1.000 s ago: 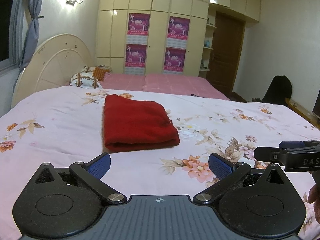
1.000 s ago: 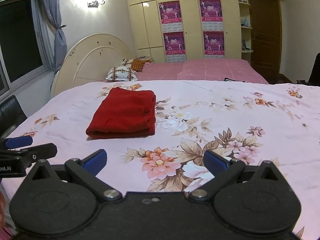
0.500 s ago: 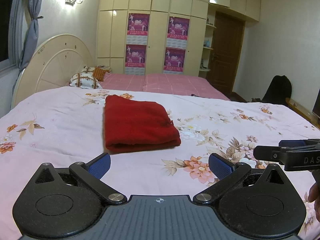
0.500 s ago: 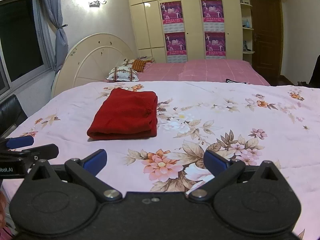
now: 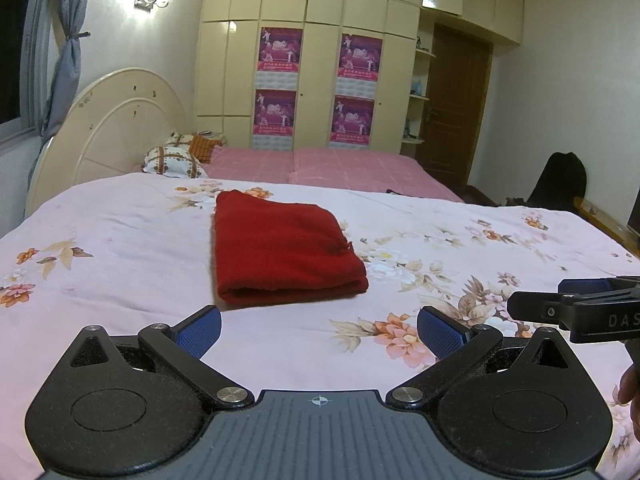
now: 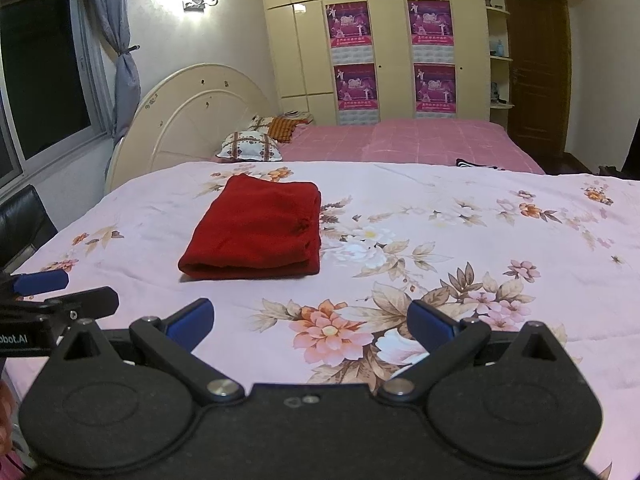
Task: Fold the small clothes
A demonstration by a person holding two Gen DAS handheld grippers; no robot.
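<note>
A red cloth point(image 5: 286, 250) is lying folded flat on the floral quilt point(image 5: 120, 248), its thick folded edge facing near. It is sitting toward the left half of the bed, well short of the pillow point(image 5: 172, 162) at the far left.

The left gripper point(image 5: 319, 330) is hovering over the near edge of the quilt with its blue pads point(image 5: 200, 330) spread wide and gripping nothing; the cloth is lying just beyond its fingertips, apart from them. The right gripper point(image 6: 310, 320) is hanging beside it to the right, jaws likewise wide apart and empty, with the cloth point(image 6: 260, 232) ahead and to its left, not touching. Each gripper is showing at the edge of the other's view.
</note>
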